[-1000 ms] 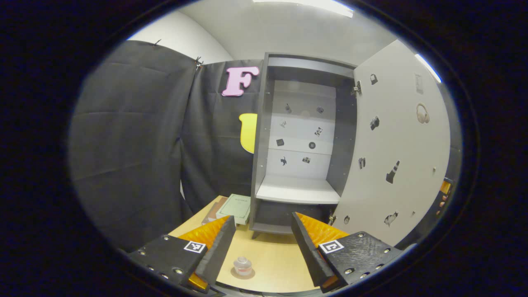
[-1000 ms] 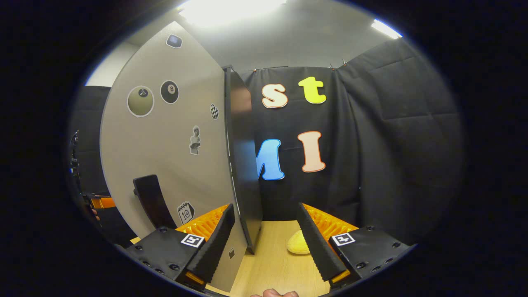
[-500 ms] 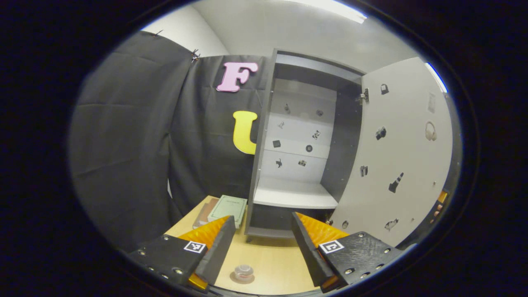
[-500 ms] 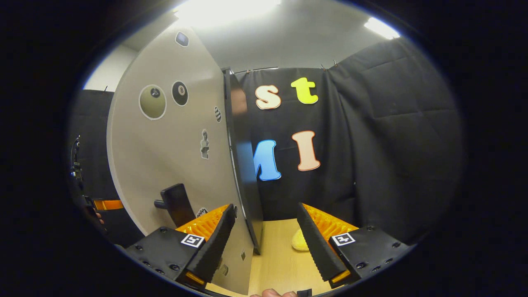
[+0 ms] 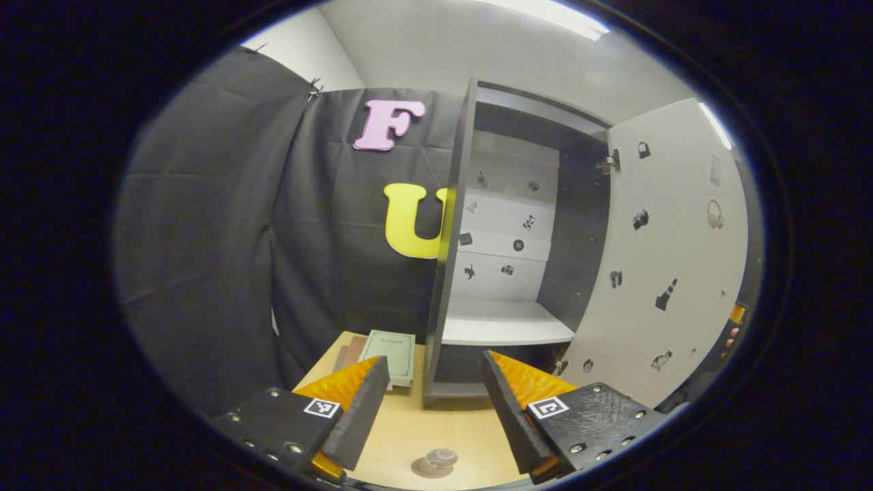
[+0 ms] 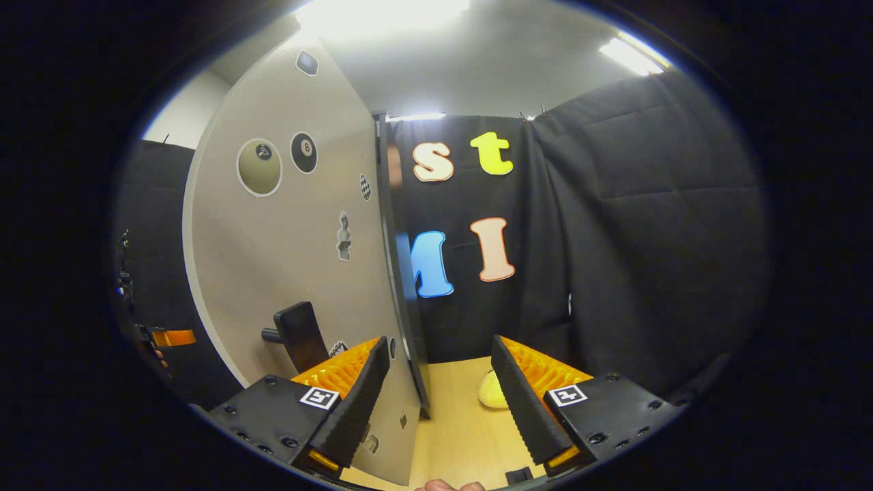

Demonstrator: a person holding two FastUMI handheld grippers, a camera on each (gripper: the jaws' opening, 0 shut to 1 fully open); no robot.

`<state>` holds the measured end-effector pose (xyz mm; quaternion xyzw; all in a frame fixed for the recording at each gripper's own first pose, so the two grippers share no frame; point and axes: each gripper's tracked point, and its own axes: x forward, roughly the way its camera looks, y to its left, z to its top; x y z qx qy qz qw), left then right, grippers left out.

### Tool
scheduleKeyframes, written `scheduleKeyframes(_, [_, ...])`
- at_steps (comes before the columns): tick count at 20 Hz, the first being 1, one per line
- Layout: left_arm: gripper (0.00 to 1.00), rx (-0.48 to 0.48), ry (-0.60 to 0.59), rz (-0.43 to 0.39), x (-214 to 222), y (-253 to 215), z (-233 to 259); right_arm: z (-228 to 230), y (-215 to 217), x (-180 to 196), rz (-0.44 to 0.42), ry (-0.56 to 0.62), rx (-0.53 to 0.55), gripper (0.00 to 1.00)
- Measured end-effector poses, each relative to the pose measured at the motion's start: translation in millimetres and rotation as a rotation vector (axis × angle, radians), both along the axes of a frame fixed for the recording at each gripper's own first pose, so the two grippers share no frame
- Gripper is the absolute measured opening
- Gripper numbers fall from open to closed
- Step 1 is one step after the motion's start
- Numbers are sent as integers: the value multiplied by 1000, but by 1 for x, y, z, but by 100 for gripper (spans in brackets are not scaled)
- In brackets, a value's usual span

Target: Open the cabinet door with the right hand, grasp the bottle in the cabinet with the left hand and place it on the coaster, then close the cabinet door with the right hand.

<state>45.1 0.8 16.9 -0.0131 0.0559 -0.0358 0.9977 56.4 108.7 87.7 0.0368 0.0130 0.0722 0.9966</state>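
A small clear bottle (image 5: 441,455) stands on a round brown coaster (image 5: 424,469) on the wooden table, just below and between the fingers of my left gripper (image 5: 433,361), which is open and holds nothing. Beyond it the dark cabinet (image 5: 447,273) stands with its pale door (image 5: 672,259) swung wide to the right; its white shelf (image 5: 508,327) is bare. In the right gripper view my right gripper (image 6: 438,344) is open, and the door's edge (image 6: 402,286) runs between its fingers. The door's black handle (image 6: 300,334) sits just left of the left finger.
Two books (image 5: 389,348) lie on the table left of the cabinet. A yellow lump (image 6: 492,392) rests on the table behind the door. A hand with the other gripper (image 5: 733,324) shows past the door's far edge. Black cloth walls close in both sides.
My left gripper has drawn back and shifted left, leaving the bottle on the coaster lower in its view. My right gripper has shifted along the door, and the handle has come closer.
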Motion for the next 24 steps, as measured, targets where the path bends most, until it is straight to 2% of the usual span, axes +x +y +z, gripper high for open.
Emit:
scheduleKeyframes(6, [82,-19,1,-29,5,41,-7,4,74,-5,45,-44,-66,95])
scheduleKeyframes(14, [82,-42,-2,-41,4,93,-12,-1,154,9,89,-33,-62,96])
scheduleKeyframes(16, [82,-53,2,-37,7,103,-14,2,170,19,128,-56,-37,96])
scheduleKeyframes(19, [82,-62,5,-40,9,109,-16,-3,204,26,179,-38,79,96])
scheduleKeyframes(21, [82,-55,-11,-48,9,107,-15,1,201,26,167,-32,107,96])
scheduleKeyframes(22, [84,-56,-19,-54,9,104,-14,-1,195,25,156,-28,106,96])
scheduleKeyframes(24, [82,-57,-5,-57,9,97,-22,-9,180,26,137,-9,80,96])
